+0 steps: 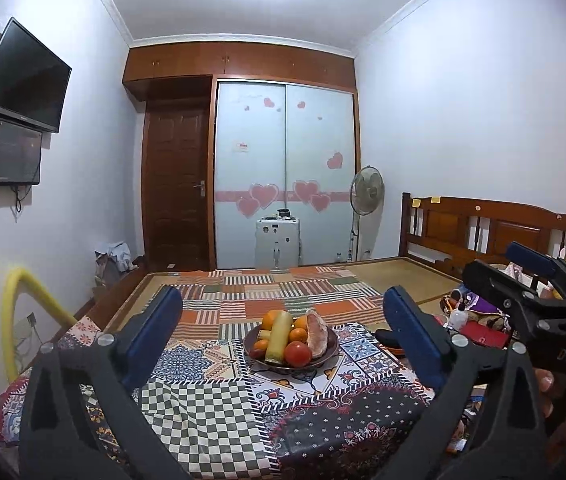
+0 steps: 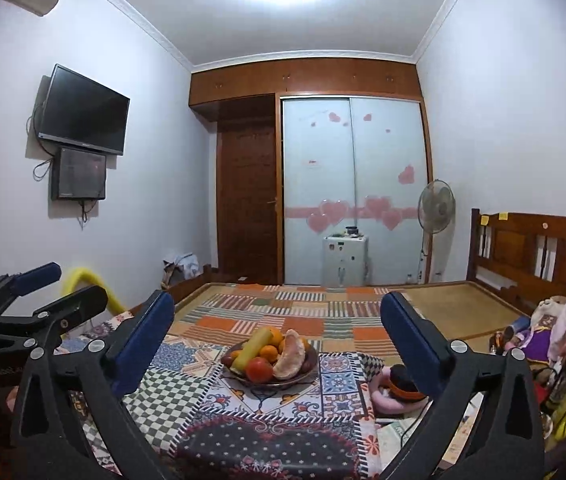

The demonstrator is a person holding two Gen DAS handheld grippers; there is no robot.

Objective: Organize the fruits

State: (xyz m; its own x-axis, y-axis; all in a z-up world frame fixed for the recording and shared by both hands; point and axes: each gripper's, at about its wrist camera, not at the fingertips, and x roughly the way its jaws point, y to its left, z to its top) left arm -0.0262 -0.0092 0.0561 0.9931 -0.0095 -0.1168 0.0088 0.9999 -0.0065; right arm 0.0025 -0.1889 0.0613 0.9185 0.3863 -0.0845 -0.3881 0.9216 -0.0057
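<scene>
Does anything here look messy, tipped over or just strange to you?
Nothing is spilled or tipped. The bowl sits upright on the patterned cloth, fruit heaped inside. One oddity: the long yellow-green piece stands propped across the pile and pokes above the rim. Both grippers, left and right, are open and hold nothing.

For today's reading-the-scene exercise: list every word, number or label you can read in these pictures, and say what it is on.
"DAS" (last character unsure): right tongs, on the black body.
"GenRobot…" (blurred, cut off): left tongs, on the body.
Television brand mark: too small.
Wardrobe door sticker: blurred.
Headboard sticky notes: unreadable.
</scene>
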